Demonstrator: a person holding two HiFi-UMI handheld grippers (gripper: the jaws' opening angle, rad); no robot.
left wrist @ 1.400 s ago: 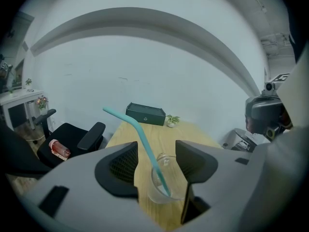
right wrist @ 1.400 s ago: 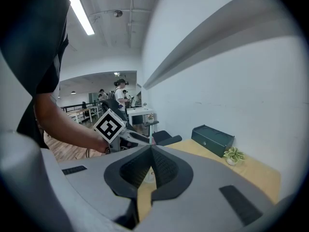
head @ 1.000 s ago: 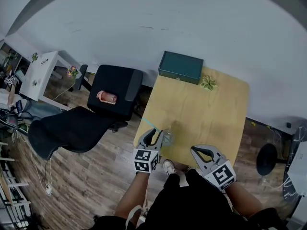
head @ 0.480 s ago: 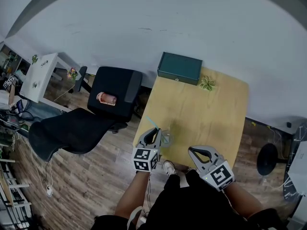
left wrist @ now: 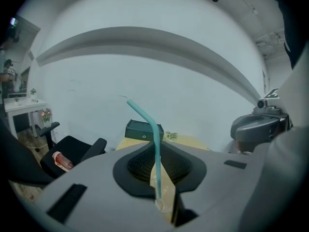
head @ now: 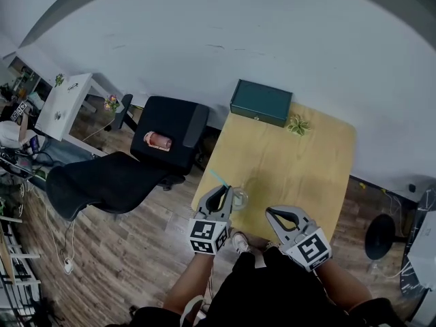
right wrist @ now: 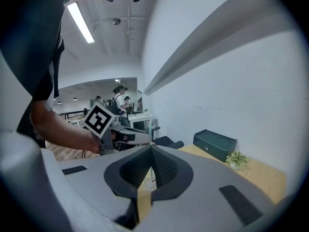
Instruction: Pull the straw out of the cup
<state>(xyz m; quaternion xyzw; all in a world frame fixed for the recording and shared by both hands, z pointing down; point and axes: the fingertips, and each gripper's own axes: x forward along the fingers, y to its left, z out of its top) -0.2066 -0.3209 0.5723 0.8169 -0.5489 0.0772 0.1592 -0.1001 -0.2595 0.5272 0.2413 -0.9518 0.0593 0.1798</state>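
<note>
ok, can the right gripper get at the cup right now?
Probably yes: only bare table lies between the right gripper and the cup. Its jaws are together, though, so they'd need opening first.

The box (head: 261, 103) sits at the far edge of the table (head: 300, 172), with the small plant (head: 298, 124) just right of it. The cup (head: 240, 199) stands by the near left corner, beside my left claw (head: 223, 192). The straw (head: 217, 178) stands between that claw's jaws, seemingly over the cup. My right claw (head: 272, 215) is right of both, and a chair (head: 167, 131) is left of the table.
</note>
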